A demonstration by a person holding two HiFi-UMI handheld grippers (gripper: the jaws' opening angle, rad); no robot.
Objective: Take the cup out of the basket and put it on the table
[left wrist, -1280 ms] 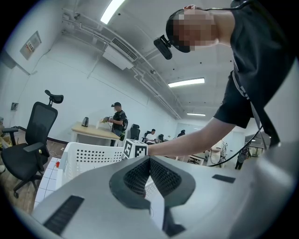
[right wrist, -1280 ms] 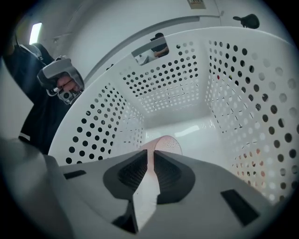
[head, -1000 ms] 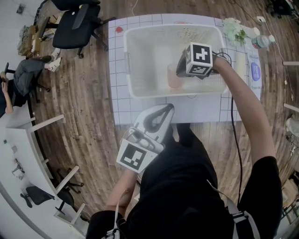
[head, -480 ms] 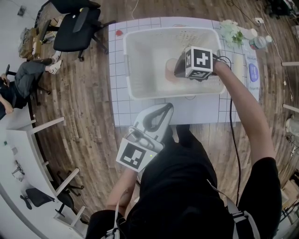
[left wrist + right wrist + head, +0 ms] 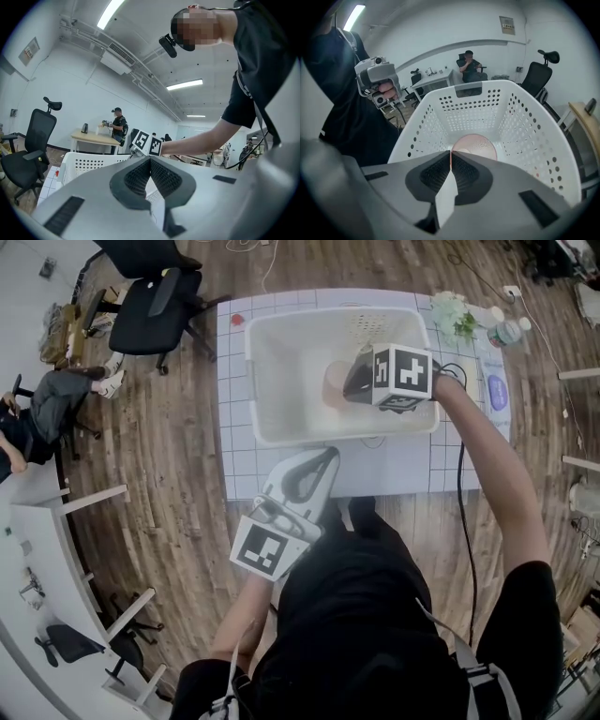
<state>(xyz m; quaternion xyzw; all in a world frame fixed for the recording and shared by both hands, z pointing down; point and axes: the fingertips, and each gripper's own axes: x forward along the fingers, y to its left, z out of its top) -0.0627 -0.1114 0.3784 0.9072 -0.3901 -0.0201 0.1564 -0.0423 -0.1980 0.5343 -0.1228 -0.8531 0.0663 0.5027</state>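
Since the earlier frame, the right gripper (image 5: 349, 385) and the pale pink translucent plastic cup (image 5: 334, 382) have shifted. They were by the basket's near wall and now show closer to its middle. The left gripper (image 5: 328, 457) has kept its place.

The white gridded table (image 5: 234, 381) carries the white perforated plastic basket (image 5: 281, 435), which takes up most of its middle. A black office chair (image 5: 150, 296) stands on the wood floor, far left of the table.

The right gripper reaches into the basket from the right. In its own view the right gripper (image 5: 451, 152) has its jaws pressed together on a thin pink edge, the cup's wall, and the cup (image 5: 477, 143) hangs just beyond them, inside the basket (image 5: 426, 126). Whether the cup is clear of the basket floor cannot be told.

The left gripper is held at the table's near edge, outside the basket. In its own view the left gripper (image 5: 150, 158) has its jaws together, with nothing between them.
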